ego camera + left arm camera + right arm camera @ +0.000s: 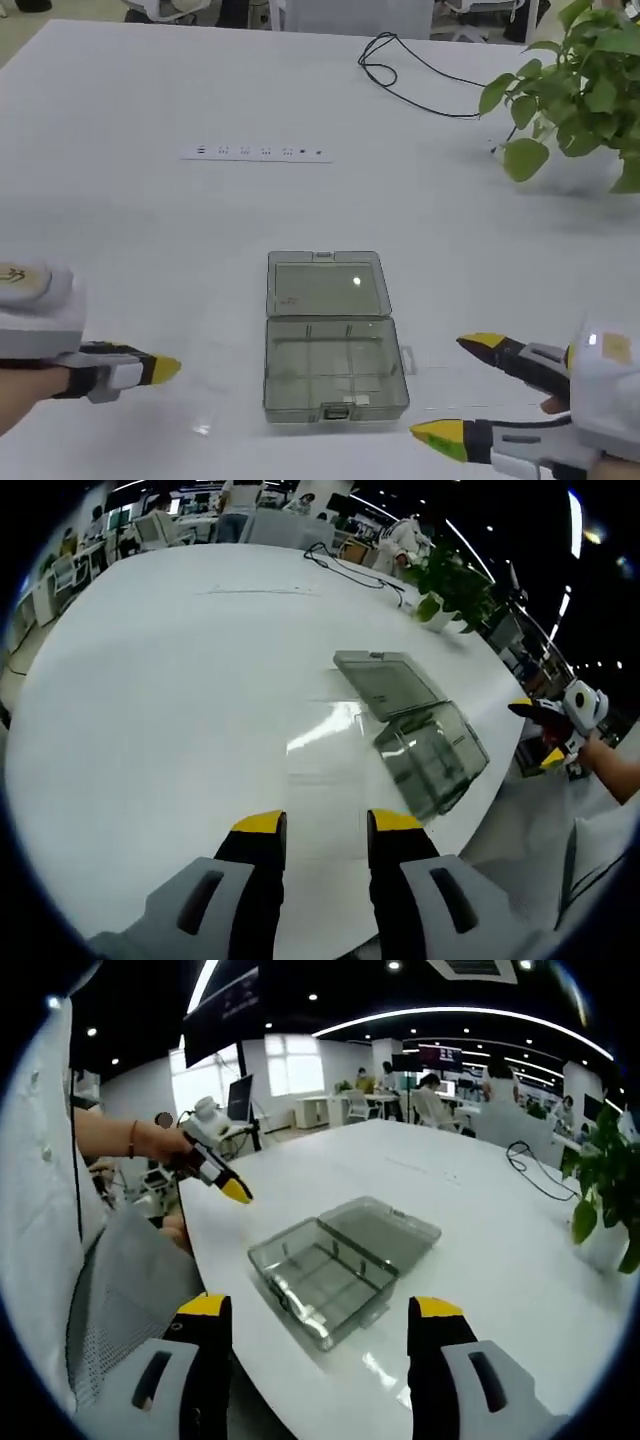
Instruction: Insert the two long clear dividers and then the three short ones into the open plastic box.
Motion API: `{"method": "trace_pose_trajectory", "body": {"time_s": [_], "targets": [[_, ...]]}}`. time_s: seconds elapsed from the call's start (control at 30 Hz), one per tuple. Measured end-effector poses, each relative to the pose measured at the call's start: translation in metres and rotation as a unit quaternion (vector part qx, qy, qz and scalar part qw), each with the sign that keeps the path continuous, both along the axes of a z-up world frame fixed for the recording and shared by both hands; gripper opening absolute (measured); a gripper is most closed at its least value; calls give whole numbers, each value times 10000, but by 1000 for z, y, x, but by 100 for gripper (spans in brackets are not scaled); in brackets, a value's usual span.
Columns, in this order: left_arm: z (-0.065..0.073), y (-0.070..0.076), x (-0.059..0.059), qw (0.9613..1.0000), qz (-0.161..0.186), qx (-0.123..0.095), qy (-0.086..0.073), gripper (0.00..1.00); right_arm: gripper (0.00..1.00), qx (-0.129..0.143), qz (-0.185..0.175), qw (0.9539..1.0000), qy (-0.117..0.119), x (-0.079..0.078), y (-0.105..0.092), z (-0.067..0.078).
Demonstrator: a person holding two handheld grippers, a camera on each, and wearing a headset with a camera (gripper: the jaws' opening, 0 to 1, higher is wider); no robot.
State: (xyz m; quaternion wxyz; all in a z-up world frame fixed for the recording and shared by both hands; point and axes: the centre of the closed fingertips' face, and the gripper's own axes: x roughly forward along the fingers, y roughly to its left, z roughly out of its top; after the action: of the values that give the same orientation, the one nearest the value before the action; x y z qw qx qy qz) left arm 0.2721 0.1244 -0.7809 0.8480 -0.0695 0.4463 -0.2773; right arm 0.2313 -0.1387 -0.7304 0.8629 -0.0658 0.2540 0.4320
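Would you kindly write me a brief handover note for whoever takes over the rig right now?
Left gripper: open, empty, left of the box.
Right gripper: wide open, empty, right of the box.
Clear plastic box: open on the white table, lid laid flat behind.
Clear divider strips: lying on the table left of the box; faint, count unclear.
Done: no divider visibly seated.
Left: two long dividers, then three short.

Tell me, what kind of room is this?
Most likely an open-plan office. There is a big white table with a potted plant on it, and farther back a monitor and people sitting at desks.
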Motion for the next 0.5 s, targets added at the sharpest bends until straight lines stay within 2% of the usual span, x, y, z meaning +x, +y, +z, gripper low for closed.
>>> {"method": "trace_pose_trajectory", "body": {"time_s": [0.17,0.27,0.33,0.4,0.5], "targets": [[23,-21,0,9989,46,-400,-228,30,67,509,-264,9983,-41,13,13,24],[38,-41,-1,9965,48,-758,-343,30,66,860,-429,9954,-39,21,24,40],[46,-53,-3,9946,3,-948,-426,30,66,1012,-517,9935,-44,26,29,48],[52,-64,-5,9931,-62,-1068,-474,30,61,1233,-498,9911,5,27,39,57],[59,-78,-9,9911,-149,-1206,-541,30,55,1305,-609,9895,105,31,46,62]]}}
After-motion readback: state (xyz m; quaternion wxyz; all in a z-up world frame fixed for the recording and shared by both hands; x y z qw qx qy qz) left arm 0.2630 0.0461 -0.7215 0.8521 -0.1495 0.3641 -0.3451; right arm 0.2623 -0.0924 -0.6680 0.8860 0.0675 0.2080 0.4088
